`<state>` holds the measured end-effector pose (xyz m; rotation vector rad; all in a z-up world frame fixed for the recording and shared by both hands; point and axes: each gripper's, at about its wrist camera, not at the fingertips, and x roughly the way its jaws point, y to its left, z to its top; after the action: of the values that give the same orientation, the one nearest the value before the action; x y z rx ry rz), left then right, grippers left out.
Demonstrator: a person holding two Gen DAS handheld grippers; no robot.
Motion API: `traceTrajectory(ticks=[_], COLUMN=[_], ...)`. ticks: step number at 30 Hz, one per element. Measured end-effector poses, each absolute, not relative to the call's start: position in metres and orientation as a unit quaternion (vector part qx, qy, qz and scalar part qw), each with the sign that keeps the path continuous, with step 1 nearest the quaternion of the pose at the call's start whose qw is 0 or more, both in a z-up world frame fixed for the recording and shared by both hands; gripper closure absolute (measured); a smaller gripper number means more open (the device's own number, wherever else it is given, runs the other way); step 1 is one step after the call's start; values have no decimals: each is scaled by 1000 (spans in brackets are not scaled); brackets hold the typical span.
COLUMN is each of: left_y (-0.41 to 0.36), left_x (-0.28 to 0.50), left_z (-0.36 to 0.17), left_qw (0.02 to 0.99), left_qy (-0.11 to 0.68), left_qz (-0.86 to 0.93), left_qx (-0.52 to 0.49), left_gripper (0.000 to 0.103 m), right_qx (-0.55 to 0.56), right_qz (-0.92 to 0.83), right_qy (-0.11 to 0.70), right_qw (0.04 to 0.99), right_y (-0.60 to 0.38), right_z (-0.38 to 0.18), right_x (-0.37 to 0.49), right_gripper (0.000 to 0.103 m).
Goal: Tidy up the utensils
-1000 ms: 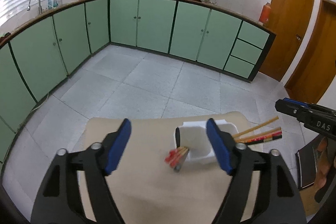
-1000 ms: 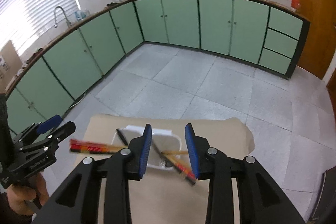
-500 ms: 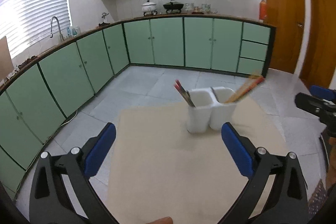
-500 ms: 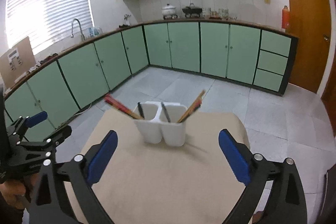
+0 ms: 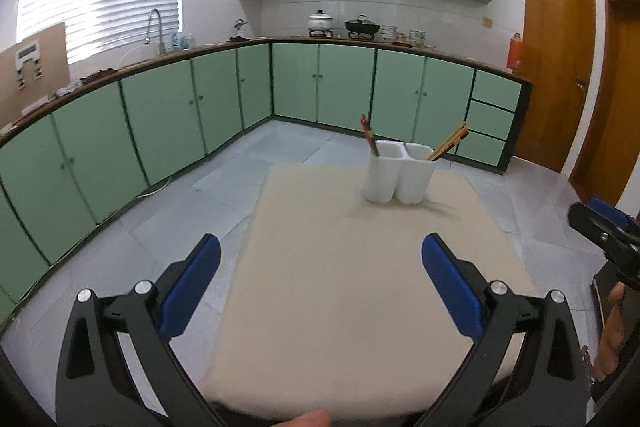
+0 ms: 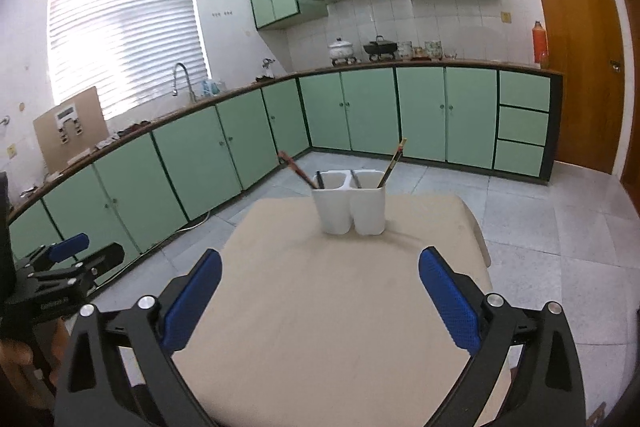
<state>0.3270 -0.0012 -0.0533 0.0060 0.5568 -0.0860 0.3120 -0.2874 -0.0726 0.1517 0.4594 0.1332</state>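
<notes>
A white two-compartment utensil holder (image 5: 400, 175) (image 6: 348, 207) stands upright at the far side of the beige table (image 5: 340, 287) (image 6: 320, 307). Red-and-dark chopsticks (image 5: 369, 135) (image 6: 296, 169) lean out of its left compartment. Wooden chopsticks (image 5: 450, 143) (image 6: 394, 161) lean out of the right one. My left gripper (image 5: 320, 243) hangs open over the near table, well short of the holder, with nothing between its blue pads. My right gripper (image 6: 320, 255) is likewise open and empty. Each gripper shows at the edge of the other's view: the right gripper (image 5: 604, 227) and the left gripper (image 6: 68, 259).
Green base cabinets (image 5: 160, 131) run along the left and back walls under a counter with a sink tap (image 5: 154, 27) and pots (image 6: 340, 49). Wooden doors (image 5: 556, 67) stand at the right. Grey tiled floor (image 6: 540, 227) surrounds the table. A fingertip (image 5: 308, 419) shows at the bottom edge.
Both grippers have drawn back from right over the holder to the near side of the table and opened wide. The chopsticks stay in the holder.
</notes>
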Motion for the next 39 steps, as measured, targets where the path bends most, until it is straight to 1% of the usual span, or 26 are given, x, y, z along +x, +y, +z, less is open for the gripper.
traceTrajectory(ticks=[7,12,16,26,29,32,39], left_y=[26,35,45,28,28,34,39], left_x=[251,194,147,51,38,33,19], left_z=[-42,-34,-35,-34,-32,-30,-26], left_qw=[966,969,970,979,980,980,981], left_qy=[256,246,241,204,199,199,192], left_qz=[-14,-5,-3,-7,-5,-12,-12], left_qx=[-5,0,-23,12,16,-1,-13], left_gripper=[5,5,5,5,5,5,5], right_qx=[28,25,35,11,19,30,42], right_qz=[61,60,58,35,10,2,-21], right_qy=[197,197,204,190,196,195,157], right_qw=[978,978,977,981,980,980,987], right_y=[-258,-246,-240,-233,-240,-244,-245], right_z=[-64,-60,-62,-60,-60,-60,-54], right_x=[228,171,133,68,61,55,24], right_gripper=[6,6,6,6,6,6,6])
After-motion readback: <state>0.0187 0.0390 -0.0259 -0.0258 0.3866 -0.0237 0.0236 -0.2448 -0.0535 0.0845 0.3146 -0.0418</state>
